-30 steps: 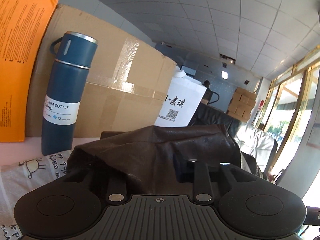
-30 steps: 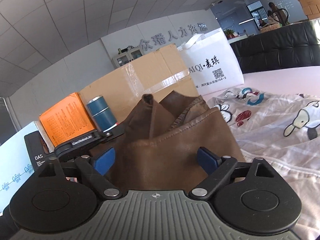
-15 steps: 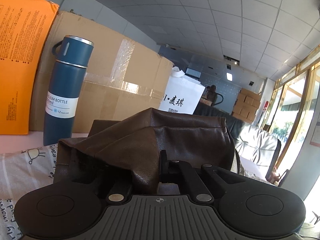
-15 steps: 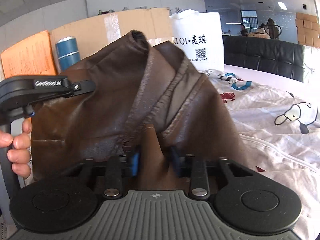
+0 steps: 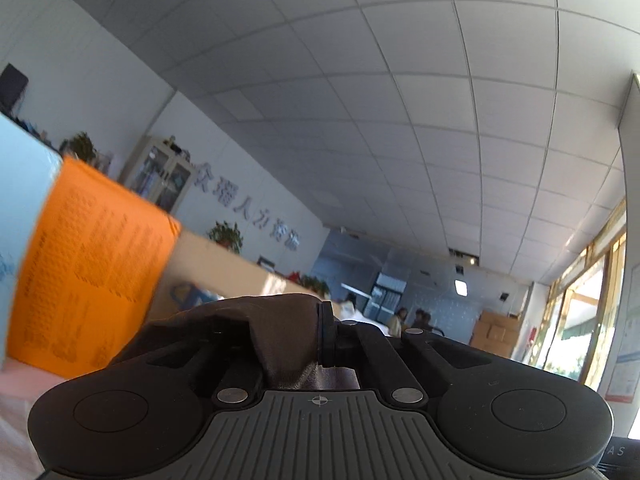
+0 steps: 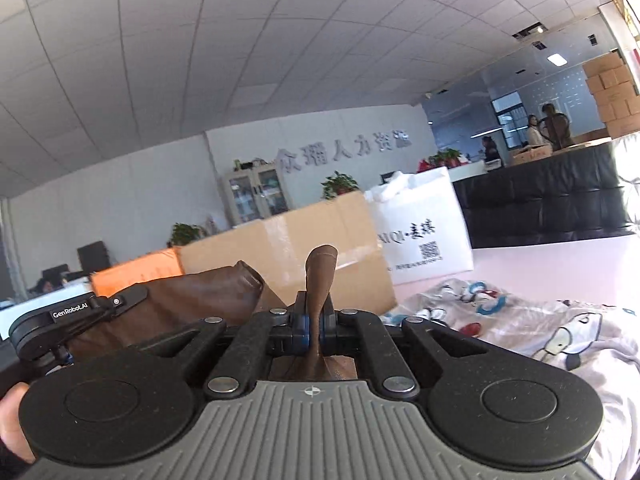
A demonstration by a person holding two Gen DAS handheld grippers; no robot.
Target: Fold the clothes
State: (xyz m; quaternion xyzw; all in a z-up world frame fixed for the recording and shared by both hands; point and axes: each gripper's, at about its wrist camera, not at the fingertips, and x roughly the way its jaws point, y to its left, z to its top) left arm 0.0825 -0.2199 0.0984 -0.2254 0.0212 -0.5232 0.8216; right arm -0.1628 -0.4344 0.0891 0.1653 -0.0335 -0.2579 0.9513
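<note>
– Across the pink worktop [image 6: 560,264], what lies there?

– A white sheet with cartoon prints [image 6: 540,332] is spread on it. Behind stand a big cardboard box [image 6: 288,256], a white carrier bag [image 6: 420,232] just beside it, and an orange box [image 5: 92,280] further left.

– And the garment?

– A brown leather garment [image 6: 192,300] hangs lifted off the sheet, stretched between both tools.

– The right claw [image 6: 314,328]?

– Its jaws have just been closing and now pinch a narrow fold of the brown leather, which sticks up between the blue pads.

– The left claw [image 5: 296,344]?

– Closed too, with dark leather bunched between its fingers and draped over the left one. From the right camera it shows at the far left, a hand [image 6: 12,424] below it
</note>
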